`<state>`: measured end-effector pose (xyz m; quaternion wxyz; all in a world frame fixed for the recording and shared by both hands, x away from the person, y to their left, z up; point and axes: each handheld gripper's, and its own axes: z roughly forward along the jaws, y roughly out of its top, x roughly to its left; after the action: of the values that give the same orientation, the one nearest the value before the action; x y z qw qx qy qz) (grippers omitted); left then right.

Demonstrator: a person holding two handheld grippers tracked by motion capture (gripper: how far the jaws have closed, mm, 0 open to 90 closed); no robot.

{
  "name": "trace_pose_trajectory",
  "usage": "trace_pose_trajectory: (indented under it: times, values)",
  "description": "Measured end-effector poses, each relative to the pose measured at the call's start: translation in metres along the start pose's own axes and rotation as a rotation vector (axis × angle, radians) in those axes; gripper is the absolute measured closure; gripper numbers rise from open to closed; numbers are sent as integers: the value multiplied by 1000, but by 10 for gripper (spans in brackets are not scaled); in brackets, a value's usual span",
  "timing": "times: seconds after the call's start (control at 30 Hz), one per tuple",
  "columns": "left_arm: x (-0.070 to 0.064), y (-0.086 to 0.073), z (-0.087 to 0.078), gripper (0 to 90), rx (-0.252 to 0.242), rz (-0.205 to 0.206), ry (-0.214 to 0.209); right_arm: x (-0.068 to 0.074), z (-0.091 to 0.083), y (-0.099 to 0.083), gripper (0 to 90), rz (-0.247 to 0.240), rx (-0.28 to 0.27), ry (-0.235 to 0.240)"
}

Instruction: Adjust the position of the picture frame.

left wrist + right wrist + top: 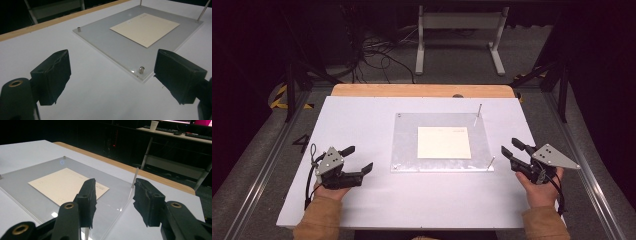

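Presently catalogued: one left gripper [360, 159], jaws spread wide and holding nothing, resting low over the white surface [362, 200]; one right gripper [513, 148], jaws likewise apart and empty, held at the opposite side. Item between them: a clear plate [404, 150] lying flat on the surface, bearing a cream paper sheet [444, 142] at its middle. Ahead of the left jaws, in the left gripper view, sits the plate's near corner with a short metal stud [141, 69]; a second stud [79, 29] marks the corner farther off. Beyond the right jaws, in the right gripper view, a thin upright pin [135, 178] rises from the plate's far corner, the sheet [67, 185] lying ahead and left of them. Step judged in hand: approach, both grippers poised at the plate's flanks, nothing grasped yet. Next move judged to call for each gripper advancing to the plate's edge, jaws kept level with the thin rim before closing.
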<state>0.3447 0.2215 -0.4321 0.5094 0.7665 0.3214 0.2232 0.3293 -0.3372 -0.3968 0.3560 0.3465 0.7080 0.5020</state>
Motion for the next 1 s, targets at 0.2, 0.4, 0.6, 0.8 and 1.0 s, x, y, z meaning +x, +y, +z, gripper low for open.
trace_pose_trajectory:
  times: [0.2,0.4,0.6,0.8,1.0]
  values:
    - [-7,7,3,154,13,0,-7,1,0,1,498,12,5,0]
    - [-14,17,14,204,42,6,-93,0,-4,0,499,21,13,-6]
    - [-19,22,22,224,47,19,-131,0,-9,0,498,25,15,-9]
    - [-25,25,37,279,114,47,-170,-2,-14,-2,490,39,26,-14]
    - [-27,24,56,289,211,36,-191,-2,-15,-4,490,42,39,-10]
